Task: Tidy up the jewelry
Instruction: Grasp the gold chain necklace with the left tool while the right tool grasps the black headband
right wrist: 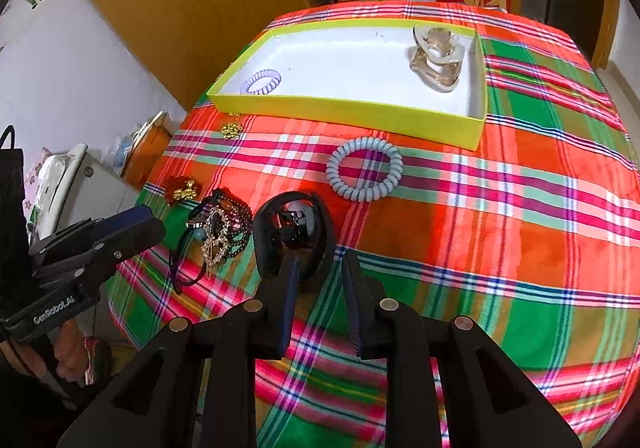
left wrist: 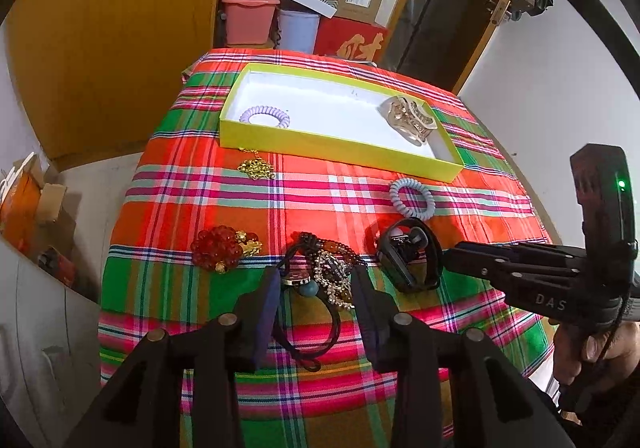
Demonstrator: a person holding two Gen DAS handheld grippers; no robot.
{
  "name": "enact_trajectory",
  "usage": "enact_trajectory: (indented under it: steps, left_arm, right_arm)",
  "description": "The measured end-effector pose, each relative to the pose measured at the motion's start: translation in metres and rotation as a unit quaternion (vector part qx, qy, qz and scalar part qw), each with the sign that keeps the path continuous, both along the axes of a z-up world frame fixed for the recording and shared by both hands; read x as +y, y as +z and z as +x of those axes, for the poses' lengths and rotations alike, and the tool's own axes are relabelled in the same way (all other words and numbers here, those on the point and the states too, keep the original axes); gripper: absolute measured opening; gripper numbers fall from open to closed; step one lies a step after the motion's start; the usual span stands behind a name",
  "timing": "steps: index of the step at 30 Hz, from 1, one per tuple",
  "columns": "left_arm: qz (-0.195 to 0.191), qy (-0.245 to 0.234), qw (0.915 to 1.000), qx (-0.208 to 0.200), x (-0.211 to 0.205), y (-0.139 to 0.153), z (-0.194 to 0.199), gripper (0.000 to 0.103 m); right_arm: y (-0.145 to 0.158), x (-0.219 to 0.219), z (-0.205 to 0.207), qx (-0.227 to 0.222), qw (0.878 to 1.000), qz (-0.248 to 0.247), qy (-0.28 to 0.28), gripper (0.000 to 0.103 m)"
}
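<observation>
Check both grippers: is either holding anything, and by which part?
Nothing looks held. The left gripper stands open astride the tangle of bracelets; the right gripper is open at the black claw clip.

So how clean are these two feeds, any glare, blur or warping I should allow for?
Left wrist view: sharp, strong fisheye bowing the plaid tablecloth and yellow tray, dark corners. Right wrist view: equally warped, sharp, soft light; the tray's white floor looks bright but the gold hair claw stays readable.
</observation>
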State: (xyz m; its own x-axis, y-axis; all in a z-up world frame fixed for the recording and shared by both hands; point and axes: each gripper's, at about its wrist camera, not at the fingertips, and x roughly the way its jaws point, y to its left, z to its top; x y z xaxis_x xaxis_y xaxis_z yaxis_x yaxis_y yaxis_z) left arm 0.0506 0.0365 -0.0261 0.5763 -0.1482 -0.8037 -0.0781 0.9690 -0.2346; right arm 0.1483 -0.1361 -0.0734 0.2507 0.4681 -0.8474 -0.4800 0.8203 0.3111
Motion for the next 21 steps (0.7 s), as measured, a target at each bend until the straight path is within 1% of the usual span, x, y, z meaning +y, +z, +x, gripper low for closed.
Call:
enact_trajectory:
  steps: [8,12,13,14,20,21]
  left_arm:
    - [-0.005,-0.003,1.0,0.006,0.0,-0.005,0.005,0.037]
    - [-0.015,-0.009,0.9998,0.012,-0.005,-0.01,0.008,0.037]
    - [-0.017,-0.01,0.9997,0.014,-0.006,-0.011,0.009,0.037]
    - [-0.02,-0.011,0.9996,0.015,-0.007,-0.013,0.011,0.037]
    - [-0.044,-0.014,0.9984,0.032,-0.012,-0.025,0.019,0.037]
    - [-0.045,-0.014,0.9983,0.035,-0.013,-0.027,0.02,0.035]
  right_arm:
    - [-0.012,0.007,0.01,0.018,1.0,-0.007,0.0,0.023]
    - [-0.014,0.009,0.01,0.015,1.0,-0.008,0.002,0.022]
    - [-0.014,0.009,0.009,0.013,1.0,-0.008,0.003,0.017]
    - [-0.013,0.009,0.009,0.009,1.0,-0.009,0.004,0.016]
    - [-0.009,0.004,0.008,-0.002,1.0,-0.007,0.001,0.012]
    - [-0.008,0.003,0.008,-0.003,1.0,-0.007,0.0,0.012]
